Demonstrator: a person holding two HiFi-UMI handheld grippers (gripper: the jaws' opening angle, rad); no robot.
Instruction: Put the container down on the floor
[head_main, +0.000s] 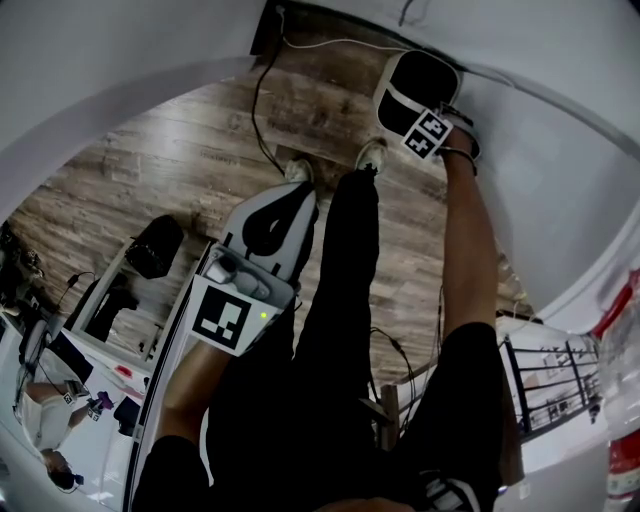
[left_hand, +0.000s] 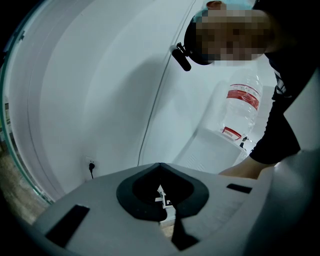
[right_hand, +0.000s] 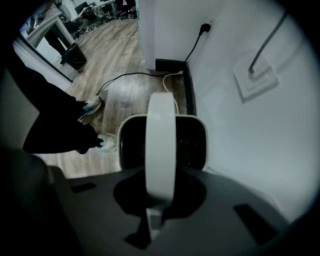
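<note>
The container (head_main: 415, 80) is a black bin with a white rim and a white carrying handle (right_hand: 160, 145). It hangs above the wooden floor (head_main: 180, 170) close to the white wall. My right gripper (head_main: 418, 108) is shut on that handle, which runs straight up between its jaws (right_hand: 159, 200), and the black bin (right_hand: 192, 145) hangs beyond. My left gripper (head_main: 290, 192) hovers in front of the person's legs, shut, with nothing in it. In the left gripper view, my left gripper (left_hand: 161, 169) points at the white wall.
The person's two shoes (head_main: 298, 170) stand on the floor just left of the container. A black cable (head_main: 262, 100) runs to a wall socket (right_hand: 204, 26). A water bottle (left_hand: 242, 107) stands on a white box. A black bag (head_main: 153, 245) sits by a white table.
</note>
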